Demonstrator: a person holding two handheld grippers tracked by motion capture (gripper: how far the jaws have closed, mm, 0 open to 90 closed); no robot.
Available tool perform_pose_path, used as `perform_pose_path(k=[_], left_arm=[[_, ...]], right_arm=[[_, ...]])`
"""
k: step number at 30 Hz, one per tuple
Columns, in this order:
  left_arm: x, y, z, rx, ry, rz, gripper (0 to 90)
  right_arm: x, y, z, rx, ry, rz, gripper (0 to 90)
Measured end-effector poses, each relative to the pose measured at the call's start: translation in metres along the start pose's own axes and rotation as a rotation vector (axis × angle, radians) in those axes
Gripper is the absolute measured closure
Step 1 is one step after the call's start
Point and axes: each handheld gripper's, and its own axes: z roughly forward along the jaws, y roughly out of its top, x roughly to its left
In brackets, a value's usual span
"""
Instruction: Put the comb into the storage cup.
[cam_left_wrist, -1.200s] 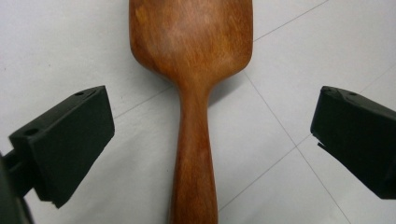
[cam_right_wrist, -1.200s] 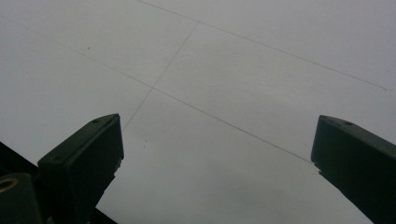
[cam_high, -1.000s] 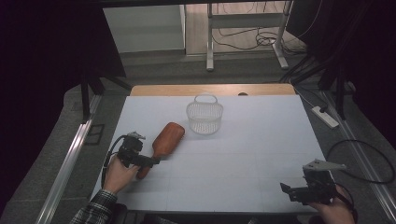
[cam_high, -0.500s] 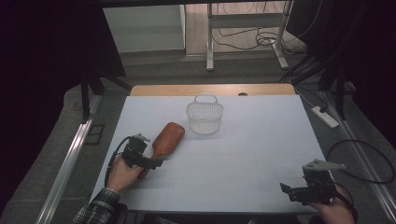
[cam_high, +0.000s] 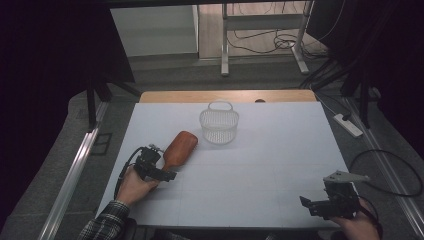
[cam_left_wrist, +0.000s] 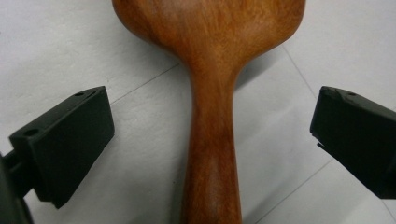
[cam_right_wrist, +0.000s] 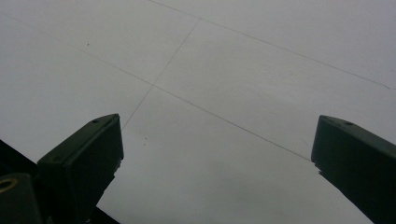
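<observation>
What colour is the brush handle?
Reddish-brown wood: the brush handle shows best in the left gripper view.

This looks like a lab or test room, not a home. A big white table (cam_high: 260, 170) stands in the middle, and its top is marked with thin lines. Black curtains (cam_high: 55, 45) hang around it on both sides. Metal rails (cam_high: 70, 185) run along the grey floor. Behind the table, cables (cam_high: 270, 42) lie in a tangle under a metal stand (cam_high: 225, 45). A white power strip (cam_high: 348, 125) lies on the floor at the right.
</observation>
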Motion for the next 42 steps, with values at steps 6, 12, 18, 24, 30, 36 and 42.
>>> perform_pose_path(k=[6, 12, 18, 24, 30, 36, 42], left_arm=[[-0.0020, 0.0000, -0.0018, -0.003, 0.018, 0.027, 20.4], [0.0012, -0.0001, -0.0039, -0.010, 0.020, 0.018, 45.0], [0.0003, 0.0012, -0.0025, -0.001, 0.025, 0.029, 56.9], [-0.0002, 0.0019, -0.0029, -0.003, 0.027, 0.041, 68.8], [-0.0011, 0.0028, -0.0037, 0.003, 0.034, 0.052, 70.6], [-0.0006, 0.0031, -0.0050, -0.007, 0.024, 0.038, 71.2], [0.0017, 0.0028, -0.0061, -0.017, 0.003, 0.038, 71.2]], right_arm=[[0.0003, 0.0001, 0.0002, 0.004, 0.000, -0.001, 2.1], [0.0005, 0.0001, 0.0002, 0.004, 0.000, -0.001, 2.1], [0.0008, 0.0002, 0.0003, 0.006, 0.000, -0.003, 2.2], [0.0008, 0.0002, 0.0006, 0.009, 0.001, -0.004, 2.2], [0.0008, 0.0002, 0.0006, 0.009, 0.003, -0.005, 2.2], [0.0009, 0.0003, 0.0006, 0.010, 0.002, -0.007, 2.2], [0.0008, 0.0002, 0.0005, 0.009, 0.003, -0.007, 2.2]])
